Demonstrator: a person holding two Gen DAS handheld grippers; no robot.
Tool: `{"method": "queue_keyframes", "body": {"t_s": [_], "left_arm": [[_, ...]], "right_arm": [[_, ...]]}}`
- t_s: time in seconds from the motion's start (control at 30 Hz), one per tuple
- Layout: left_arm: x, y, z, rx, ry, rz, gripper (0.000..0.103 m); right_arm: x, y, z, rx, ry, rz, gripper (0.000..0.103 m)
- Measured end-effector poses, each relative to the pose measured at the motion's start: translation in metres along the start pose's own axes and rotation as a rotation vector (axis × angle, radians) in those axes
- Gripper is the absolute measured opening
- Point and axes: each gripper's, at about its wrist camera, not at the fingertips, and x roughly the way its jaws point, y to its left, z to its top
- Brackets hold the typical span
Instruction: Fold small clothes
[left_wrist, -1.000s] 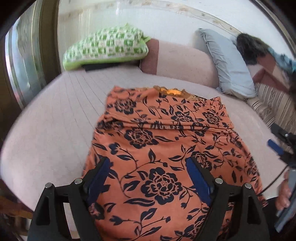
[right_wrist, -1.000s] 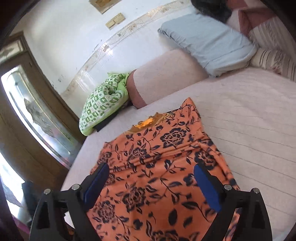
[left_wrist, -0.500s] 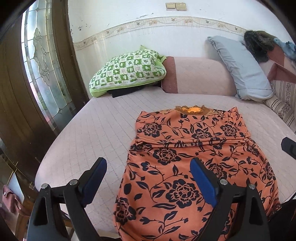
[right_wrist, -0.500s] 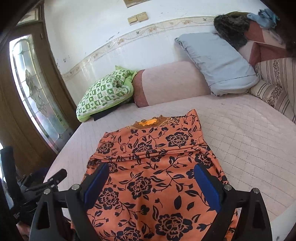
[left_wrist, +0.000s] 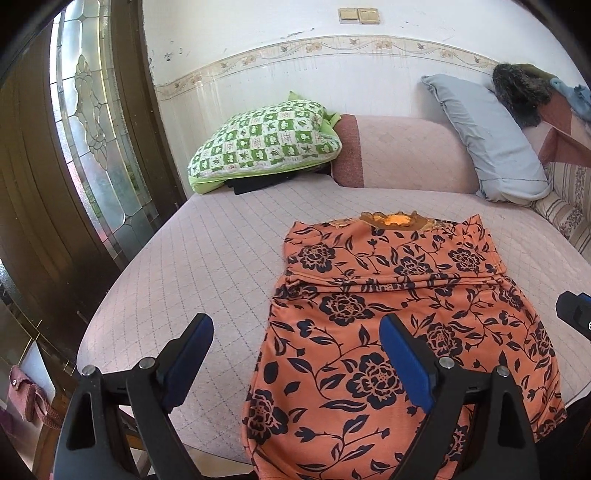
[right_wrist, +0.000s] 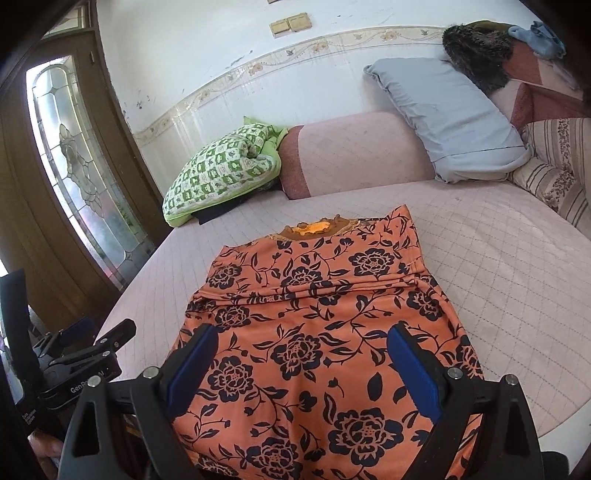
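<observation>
The left gripper, its jaws lately opening, stands wide and empty above the pink quilted bed. The right gripper is likewise spread, gripping nothing. The orange top with dark blue flowers lies flat on the bed, sleeves folded in. Both grippers have drawn back and up from it since a second ago.

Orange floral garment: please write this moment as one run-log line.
orange floral garment: flat on bed | left tool: open, empty | right tool: open, empty
</observation>
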Motion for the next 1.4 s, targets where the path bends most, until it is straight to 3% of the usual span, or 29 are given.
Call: {"method": "queue_keyframes", "body": {"t_s": [0.67,0.8,1.4], "left_arm": [[0.008,0.014,-0.006,-0.029,0.023,0.032,0.092],[0.009,0.016,-0.008,-0.030,0.029,0.037,0.092],[-0.002,0.074,-0.013,-0.125,0.012,0.156,0.092]], "right_arm": [[0.008,0.006,-0.004,-0.018,0.028,0.006,0.095],[0.009,0.010,-0.005,-0.043,0.040,-0.027,0.095],[0.020,0.035,-0.012,-0.083,0.070,0.028,0.095]]}}
